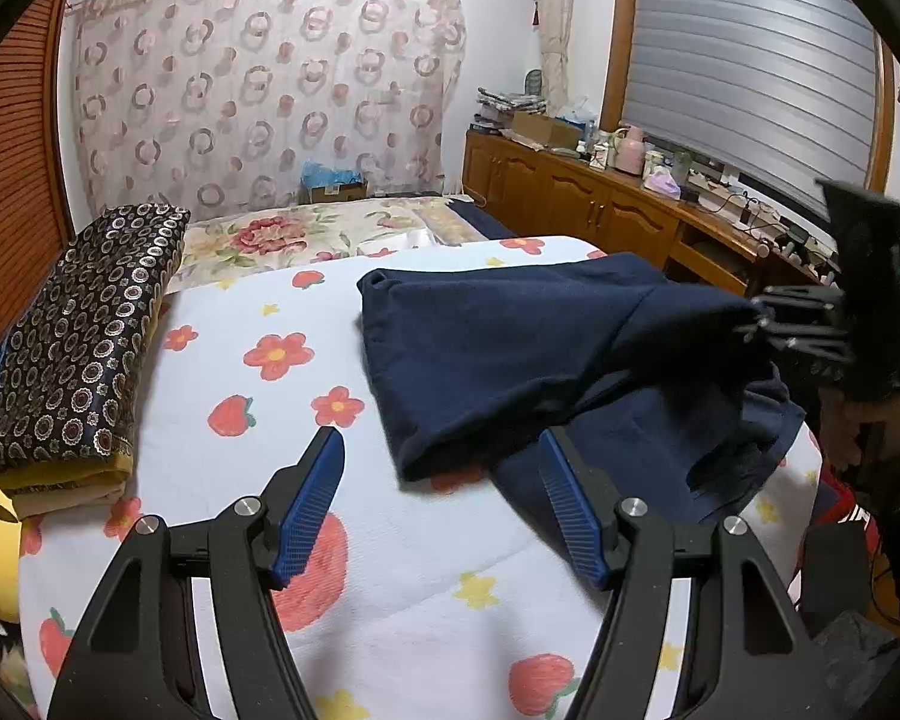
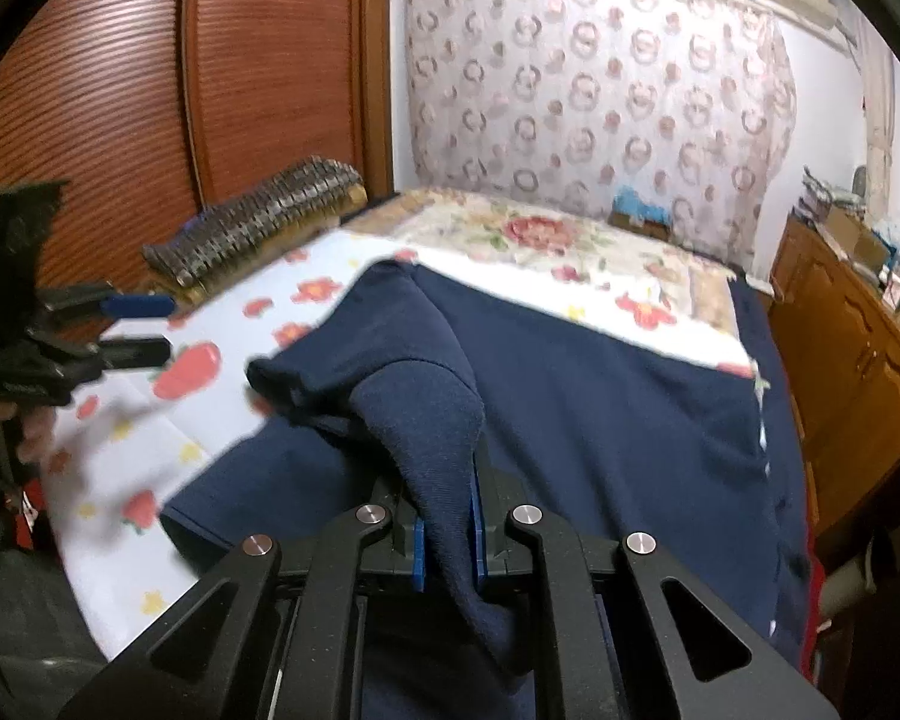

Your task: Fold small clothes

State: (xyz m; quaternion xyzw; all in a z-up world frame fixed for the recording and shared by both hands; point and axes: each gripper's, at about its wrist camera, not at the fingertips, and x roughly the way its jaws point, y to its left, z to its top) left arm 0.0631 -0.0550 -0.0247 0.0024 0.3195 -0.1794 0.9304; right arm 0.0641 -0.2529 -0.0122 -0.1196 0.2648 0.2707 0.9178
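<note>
A navy blue garment (image 1: 510, 348) lies on the bed's white flower-print sheet (image 1: 240, 360), partly folded over itself. My left gripper (image 1: 441, 450) is open and empty, its blue pads just short of the garment's near folded edge. My right gripper (image 2: 448, 480) is shut on a bunch of the navy garment (image 2: 570, 396) and lifts that part off the sheet (image 2: 150, 420). The right gripper also shows in the left wrist view (image 1: 762, 324) at the garment's right edge. The left gripper shows blurred at the left of the right wrist view (image 2: 150, 324).
A folded dark patterned quilt (image 1: 78, 348) sits along the bed's left side by a wooden louvred wardrobe (image 2: 150, 90). A floral pillow (image 1: 282, 234) lies at the head. A cluttered wooden cabinet (image 1: 600, 204) runs along the right wall.
</note>
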